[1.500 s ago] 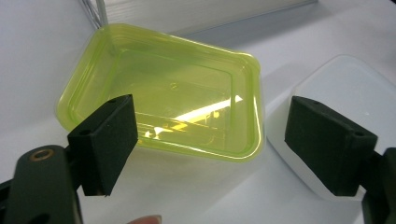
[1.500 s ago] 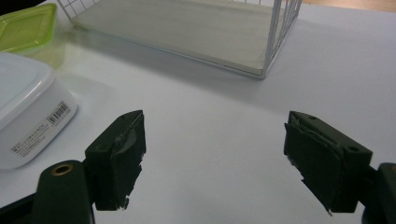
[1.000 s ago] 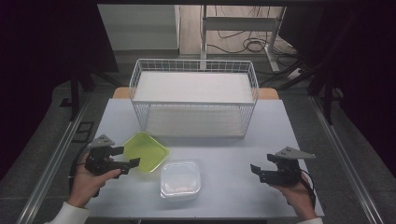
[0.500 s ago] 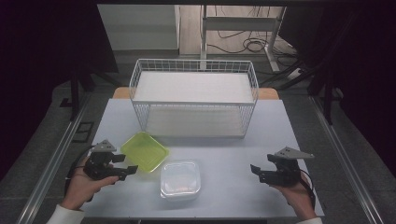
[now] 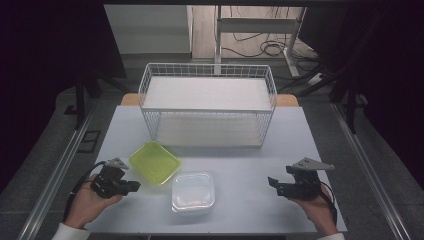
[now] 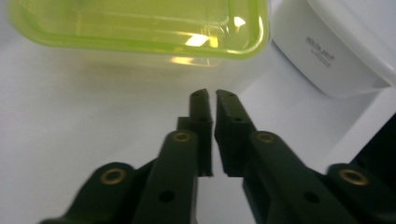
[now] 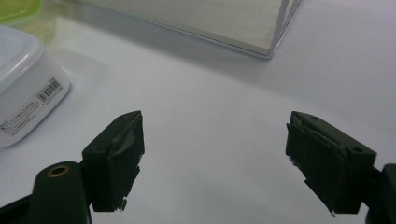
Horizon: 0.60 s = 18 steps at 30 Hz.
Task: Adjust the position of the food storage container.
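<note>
Seen from above, a pale bench point(image 5: 240, 200) carries everything. At the left, a hand holds the left tongs point(image 5: 131, 187), jaws clenched with a hairline gap, empty, tips just short of a lime-green container point(image 5: 155, 162). Beside that, toward the middle, sits a white lidded container point(image 5: 193, 192). Behind both stands a white wire basket point(image 5: 207, 107). At the right, the right tongs point(image 5: 273, 184) rest released, jaws wide apart, over bare bench.
</note>
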Each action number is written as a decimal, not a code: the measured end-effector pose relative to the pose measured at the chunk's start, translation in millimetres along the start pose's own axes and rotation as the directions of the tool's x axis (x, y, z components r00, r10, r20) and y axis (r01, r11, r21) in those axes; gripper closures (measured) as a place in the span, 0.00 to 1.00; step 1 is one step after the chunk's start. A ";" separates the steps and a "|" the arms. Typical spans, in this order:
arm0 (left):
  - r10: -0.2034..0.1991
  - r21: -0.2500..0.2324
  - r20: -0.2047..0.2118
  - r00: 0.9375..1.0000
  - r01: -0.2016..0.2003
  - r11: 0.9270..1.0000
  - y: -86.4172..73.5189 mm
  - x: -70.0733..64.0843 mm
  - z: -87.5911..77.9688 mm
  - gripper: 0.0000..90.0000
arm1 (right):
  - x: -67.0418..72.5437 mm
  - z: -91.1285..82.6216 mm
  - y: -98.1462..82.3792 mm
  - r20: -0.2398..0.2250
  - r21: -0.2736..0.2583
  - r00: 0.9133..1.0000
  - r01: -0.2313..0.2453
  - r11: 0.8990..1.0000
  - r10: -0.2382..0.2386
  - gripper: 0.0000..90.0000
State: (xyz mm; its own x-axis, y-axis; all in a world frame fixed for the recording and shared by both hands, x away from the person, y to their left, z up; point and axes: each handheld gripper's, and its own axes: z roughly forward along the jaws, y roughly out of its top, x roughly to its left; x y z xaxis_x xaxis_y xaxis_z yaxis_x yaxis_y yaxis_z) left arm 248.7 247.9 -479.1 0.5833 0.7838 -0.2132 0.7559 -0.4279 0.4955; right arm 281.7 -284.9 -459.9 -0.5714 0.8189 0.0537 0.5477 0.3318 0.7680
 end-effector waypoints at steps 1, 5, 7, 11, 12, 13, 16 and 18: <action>0.005 0.014 0.009 1.000 -0.005 1.000 0.2 -0.5 4.0 1.00 | 0.0 0.9 -0.5 0.000 0.004 1.000 0.003 1.000 -0.003 0.22; -0.003 0.033 -0.010 1.000 0.003 0.999 1.3 -0.4 10.3 1.00 | 0.3 2.6 -1.5 0.000 0.013 1.000 0.003 1.000 -0.003 0.22; -0.007 0.032 -0.014 1.000 0.008 0.999 1.9 -0.1 13.1 1.00 | 0.4 3.1 -1.9 0.000 0.017 1.000 0.005 1.000 -0.005 0.22; -0.003 0.022 -0.022 1.000 0.003 1.000 6.3 -0.7 17.1 1.00 | 0.4 4.0 -2.2 0.001 0.022 1.000 0.006 1.000 -0.006 0.22; -0.003 0.022 -0.022 1.000 0.003 1.000 6.3 -0.7 17.1 1.00 | 0.4 4.0 -2.2 0.001 0.022 1.000 0.006 1.000 -0.006 0.22; -0.005 0.012 -0.033 0.999 0.005 1.000 8.7 -0.8 19.1 1.00 | 0.6 4.5 -2.3 0.002 0.025 1.000 0.007 1.000 -0.007 0.22; -0.007 0.008 -0.036 0.999 0.008 1.000 10.8 -0.8 21.6 1.00 | 0.8 4.8 -2.5 0.002 0.027 1.000 0.010 1.000 -0.010 0.22; -0.010 0.011 -0.034 0.999 0.011 1.000 13.0 -0.5 24.6 1.00 | 0.9 5.5 -2.8 0.001 0.031 1.000 0.010 0.999 -0.010 0.22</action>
State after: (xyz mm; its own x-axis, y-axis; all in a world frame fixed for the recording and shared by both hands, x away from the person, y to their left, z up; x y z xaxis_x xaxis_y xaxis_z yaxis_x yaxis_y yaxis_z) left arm 265.6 230.9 -493.3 0.5651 0.8029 -0.1897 0.7652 -0.4242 0.4843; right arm 283.0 -282.5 -465.4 -0.5761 0.8162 0.0451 0.5607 0.3545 0.7483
